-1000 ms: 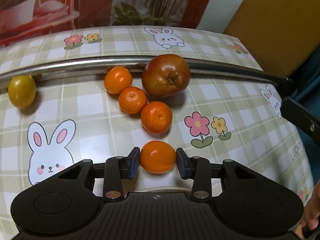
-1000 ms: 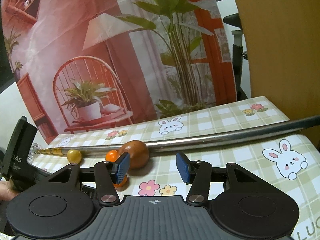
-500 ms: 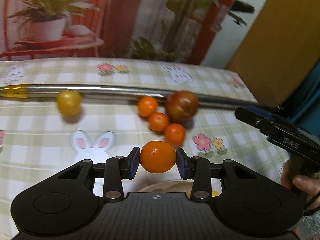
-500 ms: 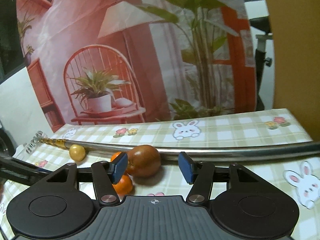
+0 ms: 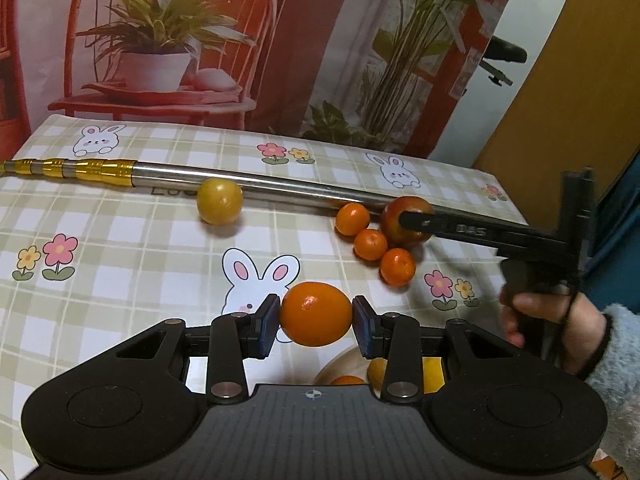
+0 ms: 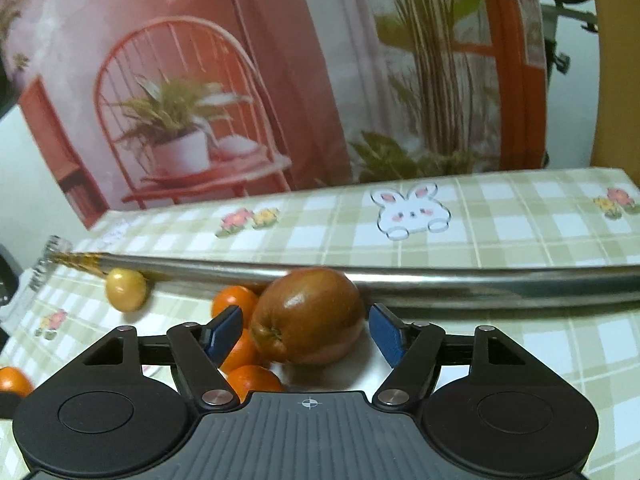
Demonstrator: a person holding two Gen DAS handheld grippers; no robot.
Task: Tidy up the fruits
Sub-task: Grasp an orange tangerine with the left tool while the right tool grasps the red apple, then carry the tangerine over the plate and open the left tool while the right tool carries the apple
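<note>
My left gripper (image 5: 316, 322) is shut on an orange tangerine (image 5: 315, 314), held above the table over a pale plate (image 5: 344, 364) that holds yellow and orange fruit. Three small tangerines (image 5: 370, 244) and a red-brown apple (image 5: 404, 222) lie by a metal pole (image 5: 256, 182). A yellow fruit (image 5: 219, 201) rests further left against the pole. My right gripper (image 6: 306, 334) is open, its blue pads either side of the apple (image 6: 310, 316), apart from it. The tangerines (image 6: 236, 300) lie just left of it.
The table carries a checked cloth with rabbit and flower prints (image 5: 260, 276). The pole has a gold end (image 5: 72, 168) at the far left. A person's hand in a fuzzy sleeve (image 5: 560, 320) holds the right gripper's handle. A printed backdrop stands behind the table.
The left gripper has lifted and drawn back with its tangerine, now above the plate. The right gripper has moved in low, so the apple now sits between its open fingers.
</note>
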